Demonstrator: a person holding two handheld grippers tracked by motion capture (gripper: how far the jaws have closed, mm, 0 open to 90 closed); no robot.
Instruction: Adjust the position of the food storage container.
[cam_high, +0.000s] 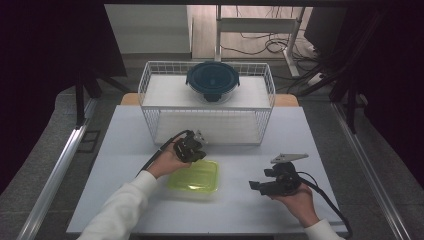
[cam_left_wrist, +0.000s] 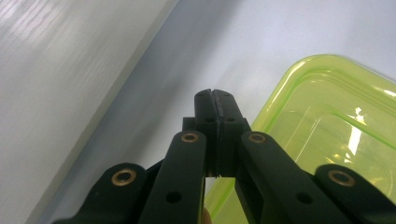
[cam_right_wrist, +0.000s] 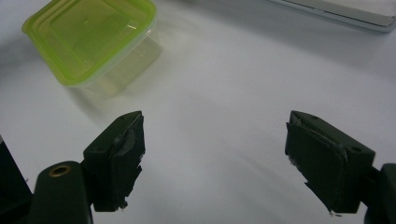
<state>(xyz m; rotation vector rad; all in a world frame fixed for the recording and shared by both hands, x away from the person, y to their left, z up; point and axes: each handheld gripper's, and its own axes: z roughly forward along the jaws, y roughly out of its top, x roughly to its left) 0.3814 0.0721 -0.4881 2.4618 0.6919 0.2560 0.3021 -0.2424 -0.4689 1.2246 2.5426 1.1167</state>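
A clear square container with a yellow-green lid (cam_high: 195, 177) rests on the white table (cam_high: 125, 140). My left gripper (cam_high: 192, 148) hovers just past the container's far left corner, jaws pressed together with nothing between them. In the left gripper view the shut fingertips (cam_left_wrist: 215, 100) sit over bare table beside the green lid (cam_left_wrist: 336, 126). My right gripper (cam_high: 257, 186) is held to the right of the container, jaws wide apart and empty. The right gripper view has the container (cam_right_wrist: 93, 42) at upper left, well beyond the open fingers (cam_right_wrist: 123, 156).
A white wire basket (cam_high: 207, 102) stands at the back of the table. On its top sits a round container with a dark blue lid (cam_high: 213, 80). Cables trail from both grippers toward the table's front edge.
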